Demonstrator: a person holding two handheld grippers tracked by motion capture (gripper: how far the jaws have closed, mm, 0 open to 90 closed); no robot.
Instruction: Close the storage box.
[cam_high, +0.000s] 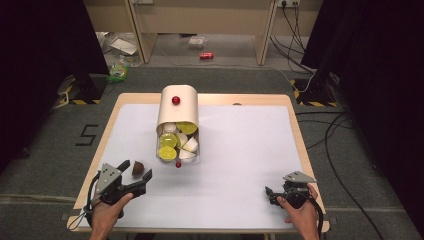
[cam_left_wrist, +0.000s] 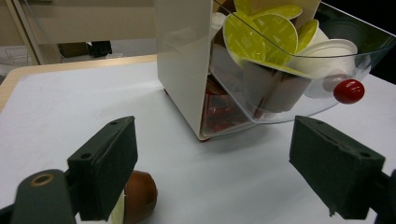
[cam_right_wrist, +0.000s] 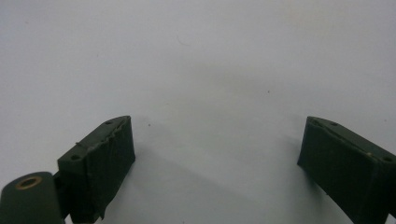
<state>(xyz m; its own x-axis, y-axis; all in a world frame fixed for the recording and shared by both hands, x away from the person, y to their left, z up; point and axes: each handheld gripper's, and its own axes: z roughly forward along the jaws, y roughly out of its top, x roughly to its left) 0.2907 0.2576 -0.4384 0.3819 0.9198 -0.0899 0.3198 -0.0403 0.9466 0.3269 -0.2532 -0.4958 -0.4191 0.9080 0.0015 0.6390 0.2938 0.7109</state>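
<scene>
Nearest to us, at the front left corner of the table (cam_high: 125, 105), our left gripper (cam_high: 134, 171) rests with its jaws spread wide and gripping nothing. A small brown capsule (cam_high: 138, 168) lies on the white table surface between them; in the left gripper view the brown capsule (cam_left_wrist: 138, 196) sits just beside the jaw on that view's left, and we cannot tell whether it touches the pad.

At the front right corner our right gripper (cam_high: 268, 193) also has its jaws wide open, with bare white surface between them.

Farther in, around the middle of the table, stands a cream capsule dispenser (cam_high: 178, 112) with a red knob (cam_high: 176, 100) on top. Its clear drawer (cam_left_wrist: 327, 100) hangs open toward us, full of capsules with yellow-green lids (cam_left_wrist: 261, 32). The faint print on those lids is too small to read.

Beyond the far edge, on the floor, we see a red can (cam_high: 206, 55) and a green bottle (cam_high: 118, 71).
</scene>
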